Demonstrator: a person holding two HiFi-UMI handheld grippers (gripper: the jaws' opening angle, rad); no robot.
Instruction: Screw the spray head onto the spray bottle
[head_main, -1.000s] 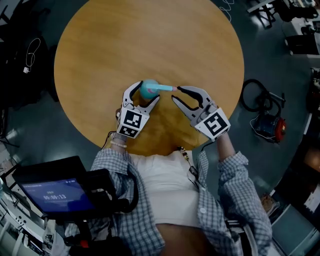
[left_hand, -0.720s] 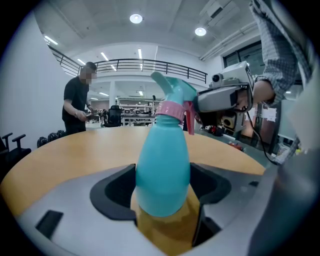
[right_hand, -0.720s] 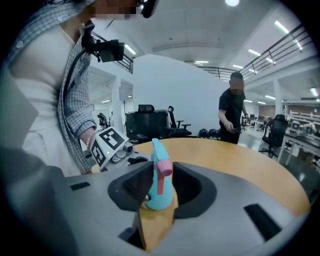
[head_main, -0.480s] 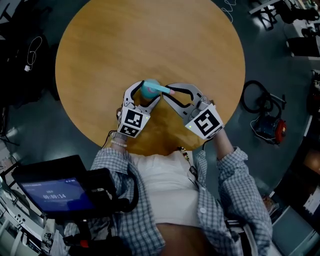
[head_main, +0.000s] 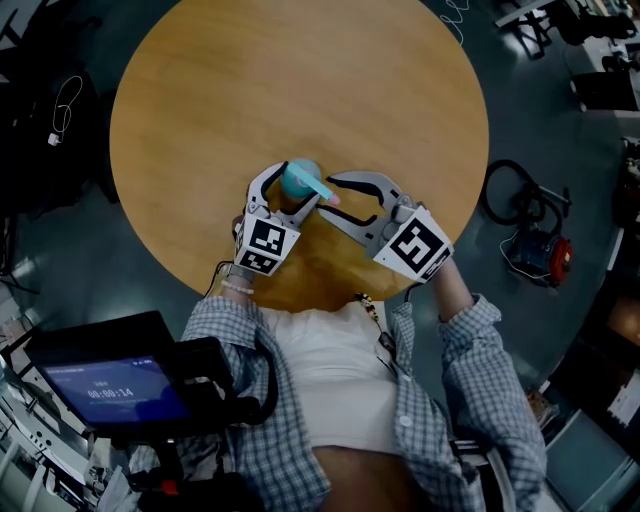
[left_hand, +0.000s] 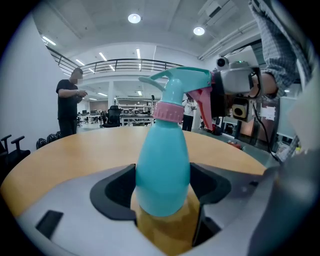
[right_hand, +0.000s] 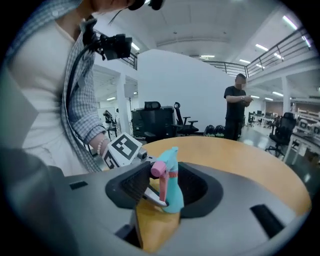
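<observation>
surface: wooden table (head_main: 300, 80)
left gripper (head_main: 297, 182): clamps bottle (left_hand: 162, 165)
right gripper (head_main: 327, 196): jaws just opened, spray head (head_main: 312, 183) loose between
step: likely regrip between twists
next: re-pinch, turn

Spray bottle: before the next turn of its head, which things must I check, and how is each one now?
1. The spray bottle stands upright on the table: ok.
2. The left gripper is clamped on the bottle's body: ok.
3. The spray head sits on the neck: ok.
4. The right gripper grips the spray head: not ok; its jaws have just been opening, and the head stands between them unpressed.
5. The pink collar is screwed fully tight: cannot tell.
</observation>
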